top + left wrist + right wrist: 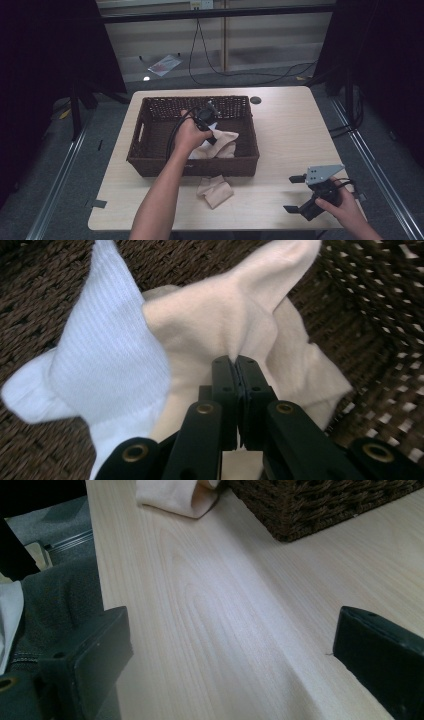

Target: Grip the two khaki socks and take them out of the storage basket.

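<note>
The left claw (235, 362) was inside the wicker basket (150, 165), clenched on a fold of the cream sock (220, 325), its jaws pressed flat together with only a thin pinch of cloth between them. A white sock (107, 355) lay against the cream one just to the claw's left, overlapping its edge. The right claw (300, 192) rested near the table's (210, 630) front corner, released, its jaws wide apart and holding nothing. Another cream sock (215, 190) lay on the table just outside the basket's near wall, well to the left of that right claw.

The grip looked slight, so the likeliest trouble was the cream sock slipping free if it were lifted quickly, since so little fabric sat in the pinch. The white sock could also be dragged along, because the two cloths touched and knit tends to cling. Lastly, a low pull toward the near wall might have snagged the sock on the rough weave.
</note>
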Tool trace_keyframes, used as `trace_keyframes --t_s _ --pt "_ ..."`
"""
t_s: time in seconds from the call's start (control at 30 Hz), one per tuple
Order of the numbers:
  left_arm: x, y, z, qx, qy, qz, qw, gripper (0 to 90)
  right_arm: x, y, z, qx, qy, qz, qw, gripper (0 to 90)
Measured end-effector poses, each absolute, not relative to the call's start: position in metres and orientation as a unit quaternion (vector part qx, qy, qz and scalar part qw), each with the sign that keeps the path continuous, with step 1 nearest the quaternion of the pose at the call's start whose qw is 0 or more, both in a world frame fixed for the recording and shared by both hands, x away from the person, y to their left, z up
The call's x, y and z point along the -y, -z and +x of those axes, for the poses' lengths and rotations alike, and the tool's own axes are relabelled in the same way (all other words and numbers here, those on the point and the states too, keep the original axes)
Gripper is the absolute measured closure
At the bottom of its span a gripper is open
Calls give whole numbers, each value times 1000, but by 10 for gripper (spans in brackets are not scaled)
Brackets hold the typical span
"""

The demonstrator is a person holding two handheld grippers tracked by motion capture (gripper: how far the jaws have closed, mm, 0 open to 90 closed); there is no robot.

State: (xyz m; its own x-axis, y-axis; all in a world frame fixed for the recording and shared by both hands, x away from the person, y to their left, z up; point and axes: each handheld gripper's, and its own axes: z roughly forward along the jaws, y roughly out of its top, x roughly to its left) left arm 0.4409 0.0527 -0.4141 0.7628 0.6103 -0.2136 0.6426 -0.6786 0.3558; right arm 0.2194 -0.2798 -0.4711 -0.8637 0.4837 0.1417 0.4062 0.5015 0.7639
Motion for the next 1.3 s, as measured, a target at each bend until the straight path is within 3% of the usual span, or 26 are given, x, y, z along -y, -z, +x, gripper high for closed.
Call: trace_keyframes --t_s 0.7,1.3 --pt "-74 350 427 -330 70 913 231 882 280 471 219 -865 -428 258 46 22" --pt "-81 308 403 -279 80 928 234 881 279 471 219 -865 -427 260 45 22"
